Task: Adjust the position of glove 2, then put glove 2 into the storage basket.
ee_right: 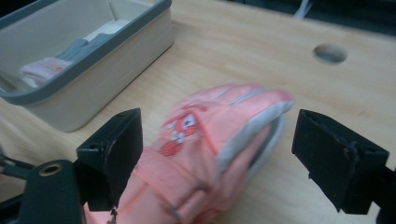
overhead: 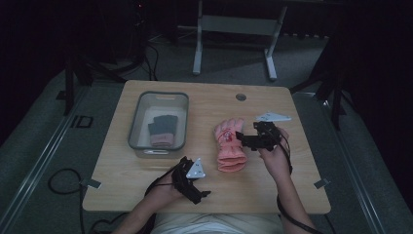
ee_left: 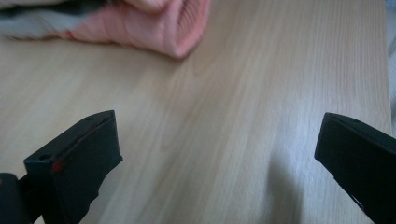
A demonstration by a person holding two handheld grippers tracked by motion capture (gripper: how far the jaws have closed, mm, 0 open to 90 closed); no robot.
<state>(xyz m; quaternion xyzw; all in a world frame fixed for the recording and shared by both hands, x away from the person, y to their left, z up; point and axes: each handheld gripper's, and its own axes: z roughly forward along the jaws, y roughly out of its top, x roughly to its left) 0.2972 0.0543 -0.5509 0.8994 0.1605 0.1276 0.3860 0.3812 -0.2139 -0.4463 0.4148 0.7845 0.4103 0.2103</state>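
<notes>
The right gripper [ee_right: 212, 154] has its jaws wide apart, one on each side of the pink glove [ee_right: 205, 149], not squeezing it yet. The left gripper [ee_left: 215, 154] is open too, over bare worktop [ee_left: 243, 93] near the glove's cuff. One glove [overhead: 162, 129] already lies in the grey bin [overhead: 159, 99]. I think half the job is done: the pink glove is not yet picked up and put in.

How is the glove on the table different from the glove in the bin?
The glove on the table is nearly all pink with a picture on its back; the glove in the bin is mostly dark grey. The first lies on bare wood between the right gripper jaws; the second lies inside the bin, untouched. Both have pink cuffs.
</notes>
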